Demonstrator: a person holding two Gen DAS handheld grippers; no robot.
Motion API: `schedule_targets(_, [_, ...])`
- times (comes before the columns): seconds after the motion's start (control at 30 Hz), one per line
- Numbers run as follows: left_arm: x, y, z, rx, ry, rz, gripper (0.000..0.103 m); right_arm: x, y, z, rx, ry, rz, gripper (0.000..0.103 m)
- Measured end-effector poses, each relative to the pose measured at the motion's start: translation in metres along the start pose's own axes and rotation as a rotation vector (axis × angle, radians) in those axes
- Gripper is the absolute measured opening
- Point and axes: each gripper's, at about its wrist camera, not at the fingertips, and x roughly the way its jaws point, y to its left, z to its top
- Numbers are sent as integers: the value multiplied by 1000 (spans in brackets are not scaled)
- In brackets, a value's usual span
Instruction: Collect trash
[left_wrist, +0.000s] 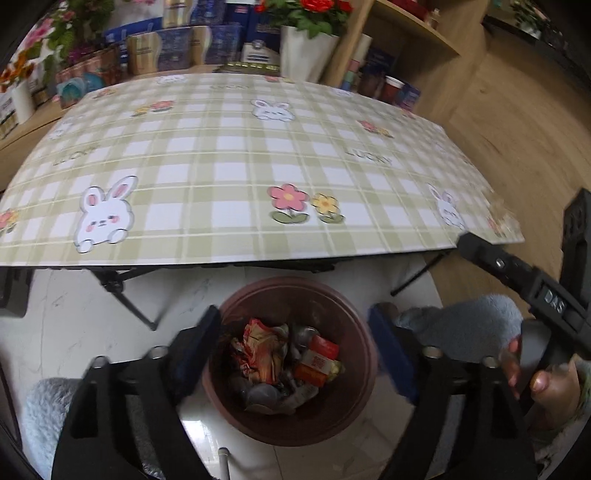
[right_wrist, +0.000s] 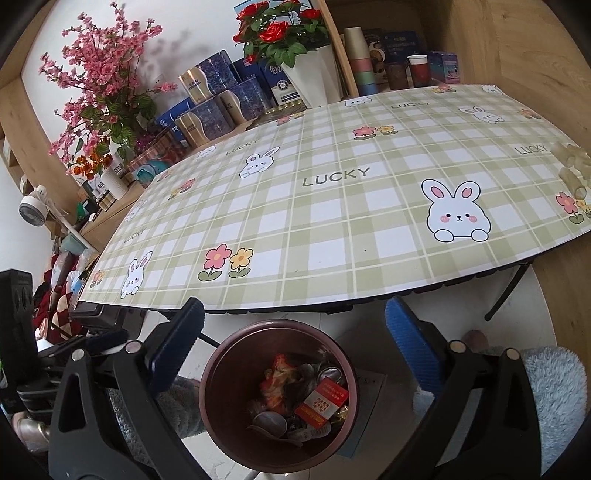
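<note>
A brown round bin (left_wrist: 364, 363) stands on the white floor in front of the table, also in the right wrist view (right_wrist: 221, 424). It holds crumpled red and orange wrappers (left_wrist: 264, 350), a red packet (right_wrist: 321, 402) and silver foil. My left gripper (left_wrist: 295, 347) is open and empty, hovering above the bin. My right gripper (right_wrist: 295, 347) is open and empty, also above the bin. A clear plastic piece (right_wrist: 570, 162) lies at the table's right edge.
The folding table (left_wrist: 221, 166) has a green checked cloth with rabbits and flowers. Behind it stand boxes, flower pots (right_wrist: 314, 77) and cups on wooden shelves. Black table legs (left_wrist: 125, 302) reach the floor near the bin. The right gripper's body (left_wrist: 517, 273) shows at the right.
</note>
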Motion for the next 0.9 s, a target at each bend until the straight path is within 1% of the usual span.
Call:
schedule_targets(0.03, [-3, 1, 1, -2, -9, 4, 85, 0, 0, 1, -2, -2, -4, 97])
schedule_targets(0.07, [-5, 1, 2, -1, -16, 10, 88, -1, 1, 1, -6, -3, -9, 97])
schedule_targets(0.13, [-11, 1, 5, 5, -36, 36, 91, -4, 4, 5, -18, -9, -19, 97])
schedule_targets(0.2, [-19, 1, 8, 22, -67, 63, 92, -7, 7, 10, -36, -21, -28, 97])
schedule_targets(0.23, [-26, 0, 12, 36, -95, 81, 92, -11, 10, 14, -54, -33, -33, 97])
schedule_targets(0.3, [-36, 1, 18, 51, -139, 92, 93, -19, 19, 23, -108, -57, -34, 97])
schedule_targets(0.33, [-46, 0, 23, 63, -176, 102, 94, -25, 25, 29, -142, -73, -35, 97])
schedule_targets(0.47, [-75, -4, 44, 100, -281, 146, 96, -49, 47, 49, -265, -146, -69, 97])
schedule_targets(0.57, [-100, -11, 57, 123, -368, 168, 97, -66, 59, 64, -312, -182, -84, 97])
schedule_targets(0.67, [-121, -20, 68, 147, -427, 187, 97, -81, 65, 75, -336, -214, -89, 97])
schedule_targets(0.77, [-140, -27, 75, 171, -466, 183, 97, -100, 71, 88, -358, -254, -108, 97])
schedule_targets(0.9, [-158, -35, 79, 195, -499, 186, 97, -118, 74, 96, -359, -288, -121, 97])
